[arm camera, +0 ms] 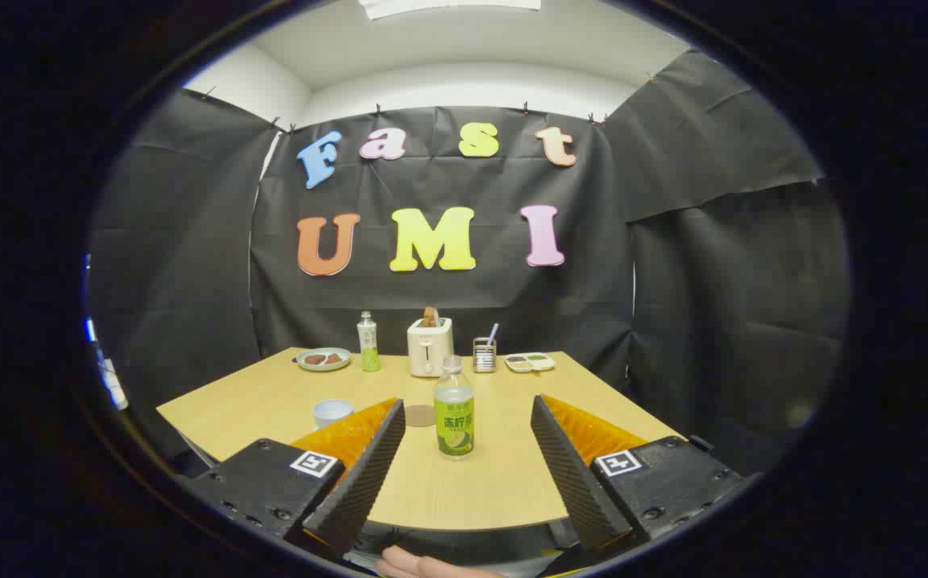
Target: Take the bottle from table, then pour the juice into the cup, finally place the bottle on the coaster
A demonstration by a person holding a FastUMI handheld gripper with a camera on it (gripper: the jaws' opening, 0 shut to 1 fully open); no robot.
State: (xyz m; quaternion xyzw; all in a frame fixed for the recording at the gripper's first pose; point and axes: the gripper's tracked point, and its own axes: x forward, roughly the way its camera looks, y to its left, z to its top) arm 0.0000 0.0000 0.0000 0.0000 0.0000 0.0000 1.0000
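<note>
A clear bottle (454,409) with a green label and pale juice stands upright on the wooden table (504,482), just ahead of my fingers and about midway between them. My gripper (468,405) is open, its fingers wide apart and touching nothing. A white cup (331,413) sits on the table beyond the left finger. The round brown coaster (420,415) lies flat between the cup and the bottle, partly behind the left fingertip.
Along the table's back edge stand a green plate with food (323,359), a second green bottle (368,343), a white toaster (430,346), a mesh holder (485,353) and a divided tray (530,362). A person's hand (424,564) shows below the near table edge.
</note>
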